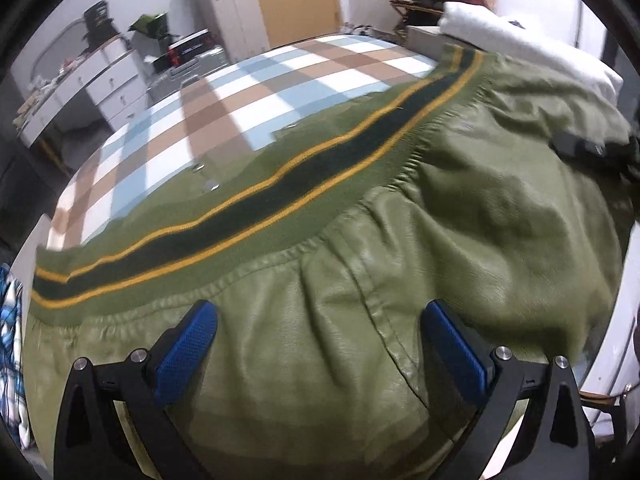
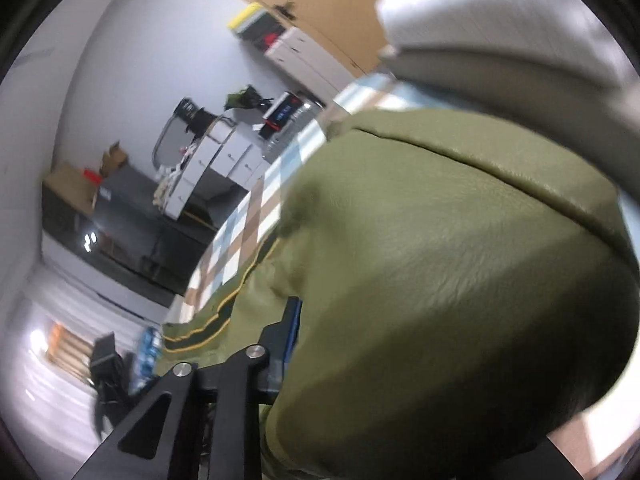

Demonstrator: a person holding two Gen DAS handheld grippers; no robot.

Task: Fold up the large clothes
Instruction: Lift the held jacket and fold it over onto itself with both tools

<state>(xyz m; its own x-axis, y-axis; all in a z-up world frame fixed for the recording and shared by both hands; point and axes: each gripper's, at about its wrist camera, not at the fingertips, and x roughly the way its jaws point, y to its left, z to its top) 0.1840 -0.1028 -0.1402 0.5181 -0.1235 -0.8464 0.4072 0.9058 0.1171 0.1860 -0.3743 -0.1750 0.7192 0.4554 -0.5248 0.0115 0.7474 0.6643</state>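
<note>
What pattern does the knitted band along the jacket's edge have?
The knitted band is olive green with a dark central stripe flanked by two thin yellow lines, clearest in the left wrist view.

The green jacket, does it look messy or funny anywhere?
Yes. The jacket lies rumpled on the checked bed, not flat, and one bunched part is lifted in the right gripper. Its striped hem runs slanted.

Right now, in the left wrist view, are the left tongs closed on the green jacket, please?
No, the left tongs stand wide open above the green jacket, their blue pads well apart.
</note>
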